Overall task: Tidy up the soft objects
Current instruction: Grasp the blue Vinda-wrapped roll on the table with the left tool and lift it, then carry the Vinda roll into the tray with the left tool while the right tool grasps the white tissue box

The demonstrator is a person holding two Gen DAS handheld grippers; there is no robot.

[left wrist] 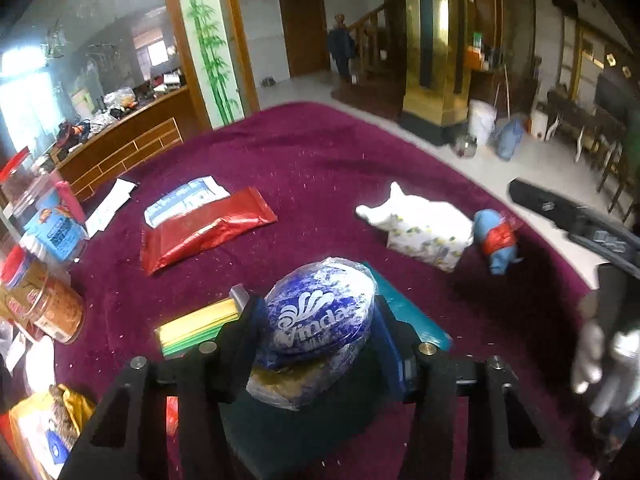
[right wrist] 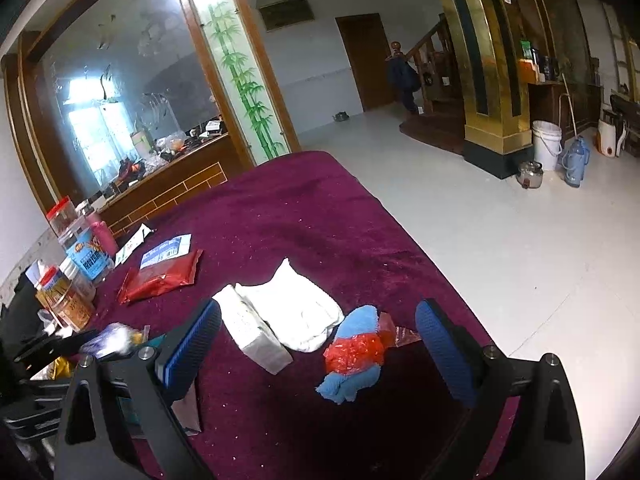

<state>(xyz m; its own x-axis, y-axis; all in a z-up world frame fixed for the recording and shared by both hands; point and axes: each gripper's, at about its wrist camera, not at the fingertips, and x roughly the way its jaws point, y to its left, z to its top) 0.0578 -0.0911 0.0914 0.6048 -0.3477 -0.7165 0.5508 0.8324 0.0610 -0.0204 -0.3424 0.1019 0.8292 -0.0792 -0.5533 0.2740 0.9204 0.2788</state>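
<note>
My left gripper [left wrist: 316, 316] is shut on a blue Vinda tissue pack [left wrist: 320, 320] and holds it above a teal box [left wrist: 408, 312]. A white tissue pack with a white cloth [left wrist: 420, 228] and a blue cloth bundled in red plastic [left wrist: 498, 242] lie on the purple cloth at the right. My right gripper [right wrist: 320, 340] is open and hovers just above the blue cloth bundle [right wrist: 354, 354], with the white tissue pack [right wrist: 256, 332] and white cloth [right wrist: 296, 312] between and beyond its fingers.
A red packet [left wrist: 208, 232] and a blue-white packet [left wrist: 180, 200] lie at the middle left. Jars [left wrist: 44, 304] and snack containers stand along the left edge. Yellow-green folded sheets [left wrist: 196, 328] lie by the teal box. The table edge [right wrist: 440, 264] drops to the floor at the right.
</note>
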